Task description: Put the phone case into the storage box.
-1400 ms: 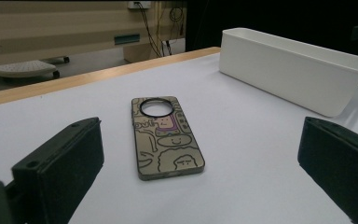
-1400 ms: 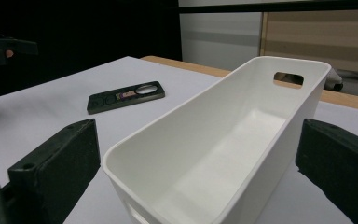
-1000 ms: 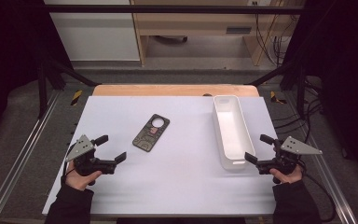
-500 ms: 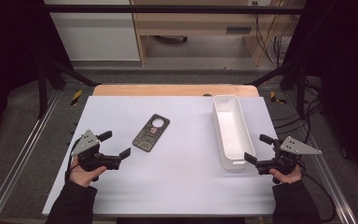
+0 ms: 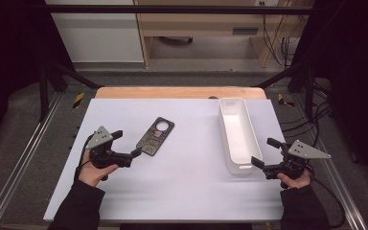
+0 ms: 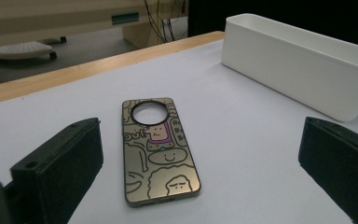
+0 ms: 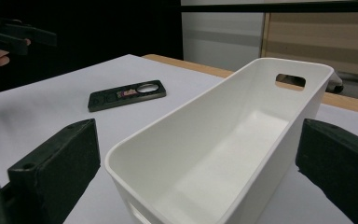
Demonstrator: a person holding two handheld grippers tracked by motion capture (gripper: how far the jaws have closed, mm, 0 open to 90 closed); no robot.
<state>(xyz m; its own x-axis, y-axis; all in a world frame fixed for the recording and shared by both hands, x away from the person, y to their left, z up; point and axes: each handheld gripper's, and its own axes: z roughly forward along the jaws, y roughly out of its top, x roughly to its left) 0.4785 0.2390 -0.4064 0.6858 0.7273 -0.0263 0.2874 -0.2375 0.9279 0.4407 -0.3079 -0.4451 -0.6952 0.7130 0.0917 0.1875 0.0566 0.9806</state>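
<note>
1. The phone case lay on the table, long axis toward one o'clock.
2. The left gripper, released, sat at the phone case's seven o'clock, nearer.
3. The right gripper, released, faced the bin.

So there's a phone case lying flat on the white table top, gold-ish with doodle cartoon faces and a round camera cutout at its far end. Well off to its right sits a long white bin, upright, nothing inside.
</note>
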